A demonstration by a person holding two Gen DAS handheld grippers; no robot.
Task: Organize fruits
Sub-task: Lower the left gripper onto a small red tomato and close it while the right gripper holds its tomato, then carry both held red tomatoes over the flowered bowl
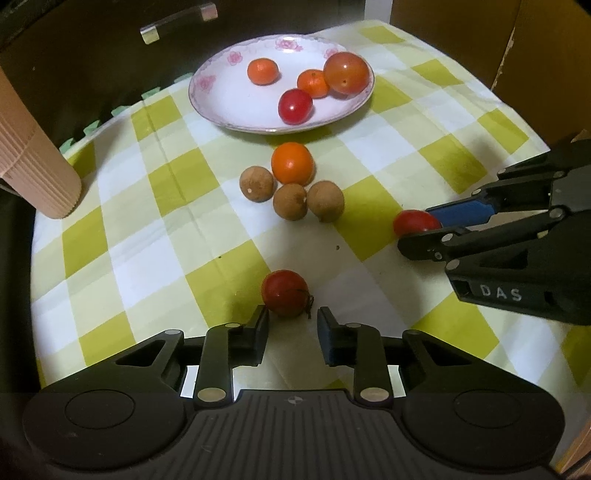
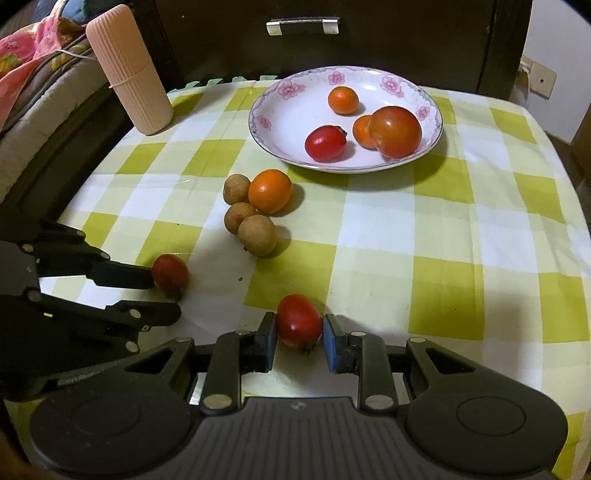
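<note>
My right gripper (image 2: 299,328) is shut on a red tomato (image 2: 299,321) low over the checked cloth; in the left wrist view the same tomato (image 1: 415,221) sits between its fingers. My left gripper (image 1: 291,314) stands open, with a second red tomato (image 1: 284,297) lying on the cloth right at its fingertips and touching only one finger (image 2: 140,277). Farther back is a flowered plate (image 1: 232,99) with two small oranges, a red tomato and a larger tomato. Between the plate and the grippers sit an orange fruit (image 1: 291,162) and three brown longans (image 1: 290,201).
A ribbed pink cylinder (image 2: 129,74) stands at the table's back left corner. Behind the table is a dark drawer front with a handle (image 2: 303,26). Bedding (image 2: 29,55) lies off the left edge and a cardboard box (image 1: 480,37) stands at the right.
</note>
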